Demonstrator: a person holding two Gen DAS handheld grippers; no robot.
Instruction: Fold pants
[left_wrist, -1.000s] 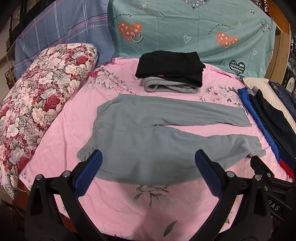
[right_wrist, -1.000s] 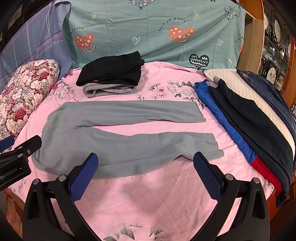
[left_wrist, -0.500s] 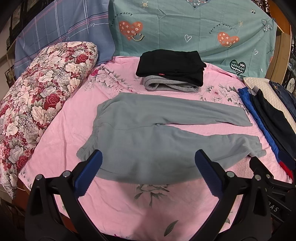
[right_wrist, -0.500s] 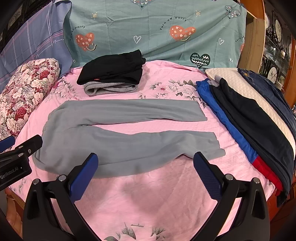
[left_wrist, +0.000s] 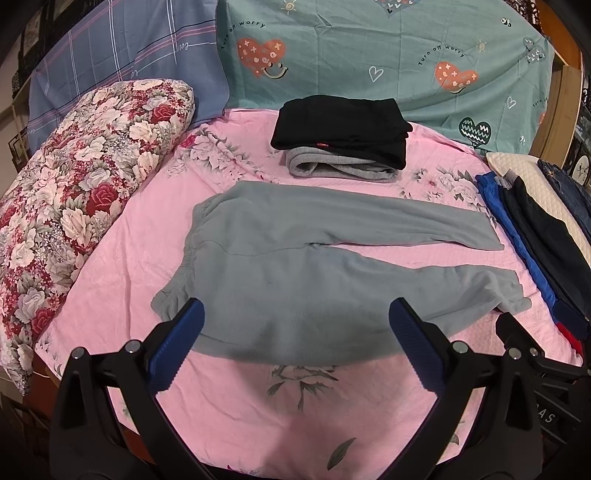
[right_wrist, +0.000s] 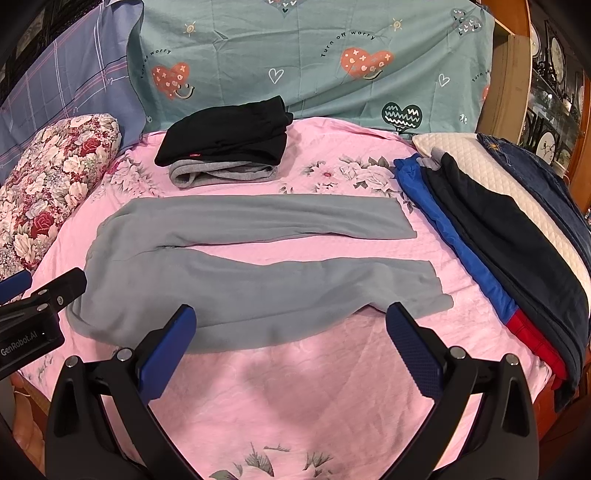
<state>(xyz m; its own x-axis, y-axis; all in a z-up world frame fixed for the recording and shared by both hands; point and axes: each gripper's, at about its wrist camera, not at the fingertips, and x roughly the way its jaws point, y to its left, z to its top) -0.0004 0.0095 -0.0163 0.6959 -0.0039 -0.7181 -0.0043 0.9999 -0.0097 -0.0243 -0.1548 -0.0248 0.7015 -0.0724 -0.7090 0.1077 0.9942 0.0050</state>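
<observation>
I have the grey pants (left_wrist: 314, 269) lying flat on the pink sheet (left_wrist: 122, 258), waistband to the left, both legs running right and split apart. My left gripper (left_wrist: 295, 332) hangs over the near edge, jaws wide, holding nothing. My right gripper (right_wrist: 291, 332) is the same (spread wide, empty). A folded stack (right_wrist: 225, 147) sits behind.

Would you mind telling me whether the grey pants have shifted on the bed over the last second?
No. The grey pants lie spread as before, their far leg equally short of the folded black stack; the slight frame drift looks like camera motion.
</observation>
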